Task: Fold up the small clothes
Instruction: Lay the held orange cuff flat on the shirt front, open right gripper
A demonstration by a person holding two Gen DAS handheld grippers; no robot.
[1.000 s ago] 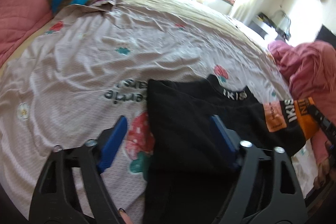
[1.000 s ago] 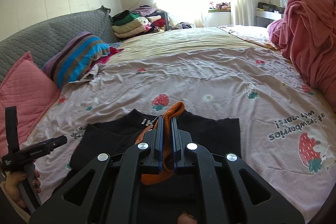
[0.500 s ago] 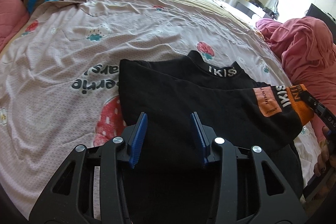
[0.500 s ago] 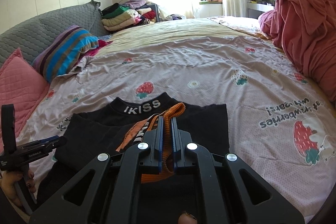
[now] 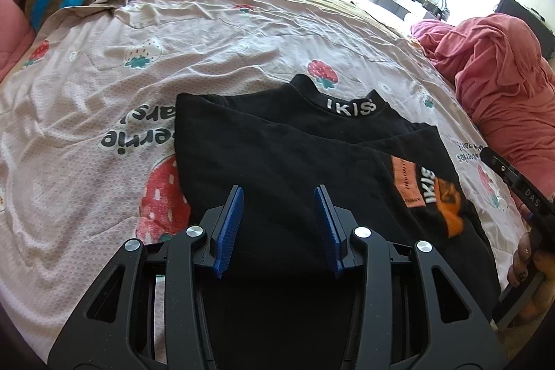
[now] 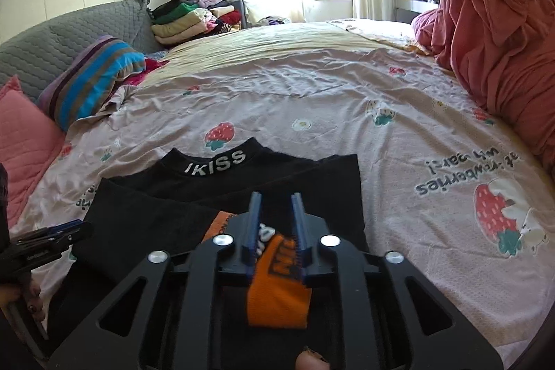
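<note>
I'm hovering my left tongs (image 5: 281, 224) part-open over the black top (image 5: 277, 155), nothing between the pads. The top is lying flat on the bed (image 5: 225, 33), sleeve folded across it. My right tongs (image 6: 275, 224) are opening, the orange cuff (image 6: 277, 293) lying loose between them.

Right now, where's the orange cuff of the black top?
The orange cuff lies folded across the black top, between the right gripper's opening jaws, nearer than the IKISS collar.
</note>
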